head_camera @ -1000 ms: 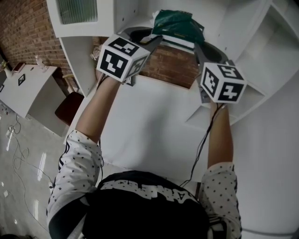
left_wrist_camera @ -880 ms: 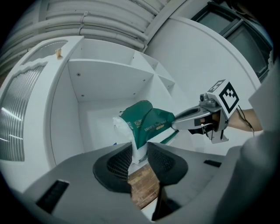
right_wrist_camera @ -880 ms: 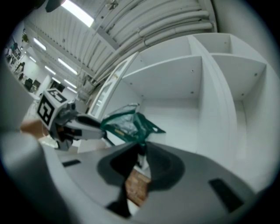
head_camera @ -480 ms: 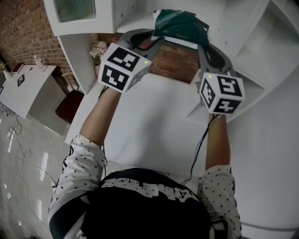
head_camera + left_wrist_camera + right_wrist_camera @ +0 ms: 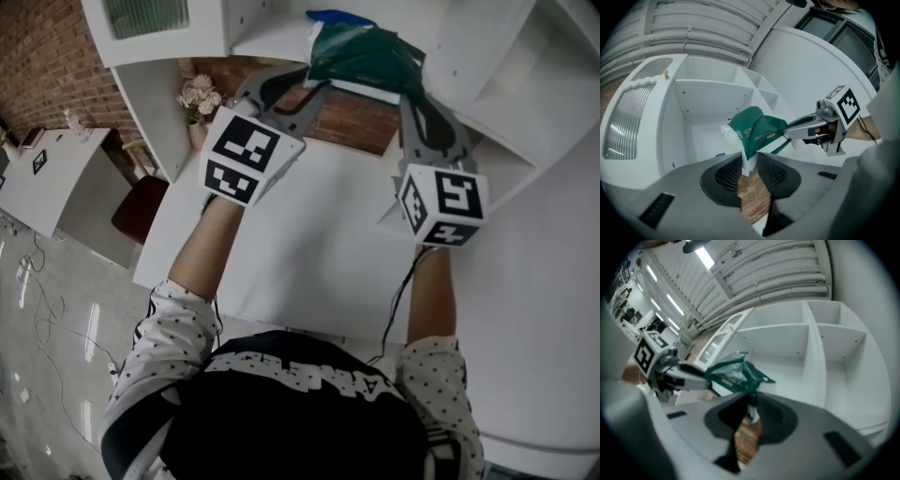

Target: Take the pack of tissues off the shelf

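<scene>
Two tools grip the pack of tissues [image 5: 361, 56], one at each end. The left tool [image 5: 749, 169] is clamped on its white-and-green corner, and the right tool [image 5: 751, 411] is pinched on a fold of wrap. The pack sits at the front edge of the shelf [image 5: 267, 42]. It looks light, soft and slick, so a deeper bite seems safer. The pale print on the green wrap is too small to read.

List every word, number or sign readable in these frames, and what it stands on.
Nothing reads clearly.
On the pack of tissues: pale print, too blurred to read.
On the left gripper's cube and the right gripper's cube: square marker patterns, no words.
On the shirt: white lettering, cut off, unreadable.
</scene>
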Demonstrator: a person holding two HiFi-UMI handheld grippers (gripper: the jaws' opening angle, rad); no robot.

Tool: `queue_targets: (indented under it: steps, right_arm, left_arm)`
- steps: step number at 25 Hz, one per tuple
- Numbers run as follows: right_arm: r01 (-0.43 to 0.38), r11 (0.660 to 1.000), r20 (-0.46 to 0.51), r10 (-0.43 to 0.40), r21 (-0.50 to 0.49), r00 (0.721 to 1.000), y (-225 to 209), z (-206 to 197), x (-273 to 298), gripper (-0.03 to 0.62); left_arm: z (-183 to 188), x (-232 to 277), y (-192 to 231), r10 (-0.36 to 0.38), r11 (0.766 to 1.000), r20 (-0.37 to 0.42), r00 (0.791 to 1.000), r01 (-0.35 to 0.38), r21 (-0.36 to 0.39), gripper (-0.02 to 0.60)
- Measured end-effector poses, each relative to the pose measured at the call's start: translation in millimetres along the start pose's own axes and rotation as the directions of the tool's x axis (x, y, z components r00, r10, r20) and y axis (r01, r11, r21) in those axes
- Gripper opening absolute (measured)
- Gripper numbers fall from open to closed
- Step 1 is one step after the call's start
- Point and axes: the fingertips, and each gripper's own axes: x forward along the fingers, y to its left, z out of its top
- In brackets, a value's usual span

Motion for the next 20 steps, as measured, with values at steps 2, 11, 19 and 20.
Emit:
queue_targets:
  steps: [2, 11, 19, 20]
  right_arm:
    - [0.006, 1.000, 0.001, -0.006, -0.010, 1.000, 3.6, 1.9, -3.8, 0.081]
    - [0.043, 0.999, -0.010, -0.043, -0.030, 0.999, 21.3, -5.2, -30.7, 0.081]
    - [0.061, 0.998, -0.021, -0.061, -0.020, 0.998, 35.0, -15.8, -46.7, 0.081]
    - [0.060, 0.998, -0.024, -0.061, -0.018, 0.998, 36.8, -16.7, -49.7, 0.081]
  left_arm:
    - [0.6, -3.9, -0.8, -0.002, 1.000, 0.006, 1.000, 0.002, -0.004, 0.129]
    - [-9.0, -24.5, -18.0, -0.039, 0.999, 0.016, 0.999, 0.039, -0.020, 0.129]
    - [-19.2, -40.5, -30.2, -0.051, 0.999, 0.021, 0.998, 0.051, -0.009, 0.129]
    - [-19.8, -43.1, -32.3, -0.053, 0.999, 0.021, 0.998, 0.053, -0.008, 0.129]
